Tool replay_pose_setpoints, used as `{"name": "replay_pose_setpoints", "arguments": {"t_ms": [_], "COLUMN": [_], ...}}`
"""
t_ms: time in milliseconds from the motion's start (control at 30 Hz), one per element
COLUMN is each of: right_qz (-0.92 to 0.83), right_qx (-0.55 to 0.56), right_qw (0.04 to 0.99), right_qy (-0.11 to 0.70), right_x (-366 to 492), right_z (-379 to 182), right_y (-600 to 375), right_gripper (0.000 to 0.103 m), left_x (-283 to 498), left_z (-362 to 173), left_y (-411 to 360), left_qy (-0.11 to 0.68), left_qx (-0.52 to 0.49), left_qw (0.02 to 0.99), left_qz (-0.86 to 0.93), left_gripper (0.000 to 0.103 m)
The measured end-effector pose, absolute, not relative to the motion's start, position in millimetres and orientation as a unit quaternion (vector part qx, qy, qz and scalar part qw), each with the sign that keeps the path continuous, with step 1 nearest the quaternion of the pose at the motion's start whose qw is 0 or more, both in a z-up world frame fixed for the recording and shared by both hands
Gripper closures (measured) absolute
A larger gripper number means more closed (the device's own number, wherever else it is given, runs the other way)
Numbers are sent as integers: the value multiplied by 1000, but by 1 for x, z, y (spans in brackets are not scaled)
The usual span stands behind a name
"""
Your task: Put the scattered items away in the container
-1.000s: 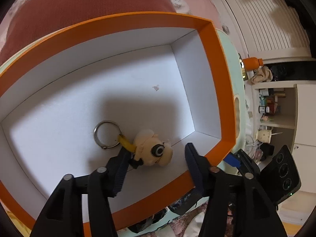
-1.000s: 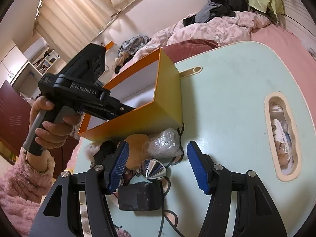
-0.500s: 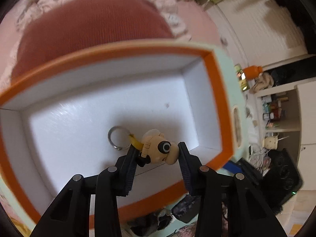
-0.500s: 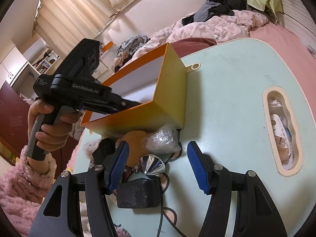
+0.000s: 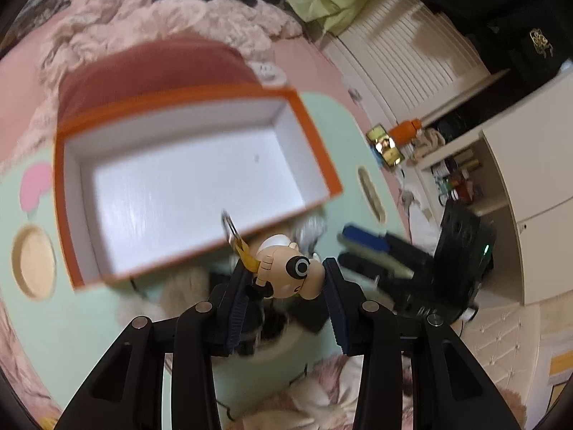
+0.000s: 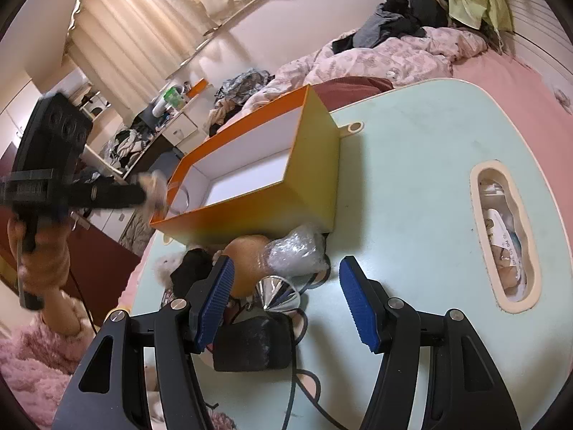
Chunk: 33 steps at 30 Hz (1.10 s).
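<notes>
The box looks like smooth matt card, orange outside and white inside. The figurine keychain is glossy moulded plastic with a thin metal ring. The left gripper and right gripper are matt black plastic with ribbed blue pads. The counter is smooth, pale green and faintly satin. On it lie a crinkled clear plastic wrap, a mirror-bright metal cone and a rough dark block.

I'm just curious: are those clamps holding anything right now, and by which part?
The left gripper pinches a keychain figure by its head. The right gripper is open, empty.
</notes>
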State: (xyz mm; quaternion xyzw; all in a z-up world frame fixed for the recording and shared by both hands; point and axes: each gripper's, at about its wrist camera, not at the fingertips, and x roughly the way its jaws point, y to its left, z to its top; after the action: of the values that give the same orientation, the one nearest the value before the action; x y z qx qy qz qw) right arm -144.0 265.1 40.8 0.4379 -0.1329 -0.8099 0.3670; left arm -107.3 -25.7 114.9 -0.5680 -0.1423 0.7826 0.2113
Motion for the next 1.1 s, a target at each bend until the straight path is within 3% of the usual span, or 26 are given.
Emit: {"name": "replay_pose_setpoints", "arguments": {"t_ms": [400,500,600,633,800,1100], "right_qz": [-826,-833,-842,-845,-869,-896], "right_qx": [409,400,393,390,369,338], "right_qw": [374,369,360,358,331,274], "right_qy": [-105,-97,-80,-72,-4,86], "right_x": [-113,-104,-93,-88,-61,-20], "right_z": [47,48,48,49,49,31], "right_y": [260,260,258,256,243,220], "right_gripper": [41,41,41,41,41,41], "left_x": [-99,-100,-83,-75,-24,45], "left_z": [73,72,87,93,110,59], "left_y": [-20,-19,-22,-23,-19,-14], "left_qy": [-156,-160,-145,-136,-61,0], "left_qx": [-533,-512,-462,-446,-362,-327], "left_qw": [177,164,150,146,111,28], "left_qz": [812,828,862,873,924,945], "left_gripper": [64,54,37,30,13,10]}}
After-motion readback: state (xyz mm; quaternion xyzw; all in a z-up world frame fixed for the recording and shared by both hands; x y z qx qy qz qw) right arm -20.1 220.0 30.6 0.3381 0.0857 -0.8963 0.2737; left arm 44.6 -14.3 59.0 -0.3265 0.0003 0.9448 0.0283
